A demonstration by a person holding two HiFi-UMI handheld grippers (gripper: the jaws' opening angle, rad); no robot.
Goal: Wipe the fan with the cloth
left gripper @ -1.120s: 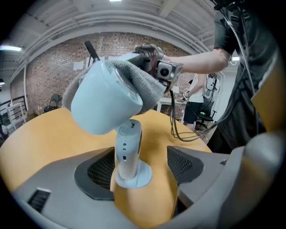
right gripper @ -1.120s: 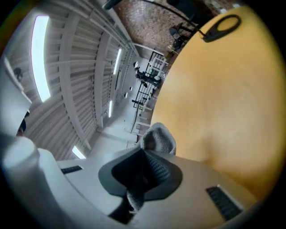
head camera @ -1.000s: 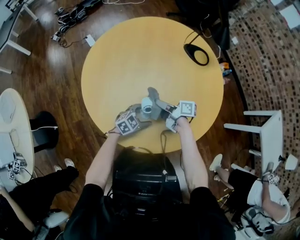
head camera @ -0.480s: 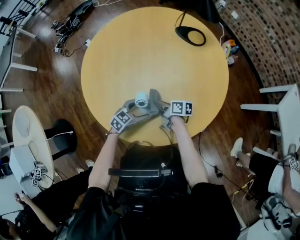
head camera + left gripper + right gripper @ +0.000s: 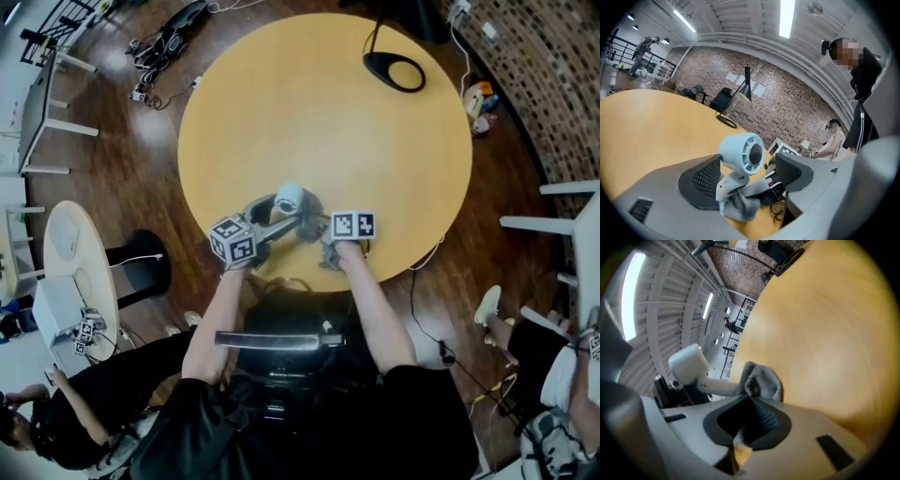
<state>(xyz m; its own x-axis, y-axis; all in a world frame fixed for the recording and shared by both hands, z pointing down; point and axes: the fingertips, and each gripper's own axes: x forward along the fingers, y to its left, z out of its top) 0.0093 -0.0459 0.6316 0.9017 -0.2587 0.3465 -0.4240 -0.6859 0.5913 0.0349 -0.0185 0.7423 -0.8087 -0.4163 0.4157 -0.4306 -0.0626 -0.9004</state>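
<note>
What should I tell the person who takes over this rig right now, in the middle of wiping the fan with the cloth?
Left claw: jaws wide apart, the fan between them, its handle against one pad. Whether it is gripped, I cannot tell.
Right claw: shut on the cloth, which is bunched against the end of the fan's handle.
Place: both claws are near the person's edge of the round table.
Done: the cloth is at the handle; how much is already wiped cannot be seen.
Left: probably the fan's head and grille.

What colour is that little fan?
The fan is pale blue; the left gripper view shows it best.
</note>
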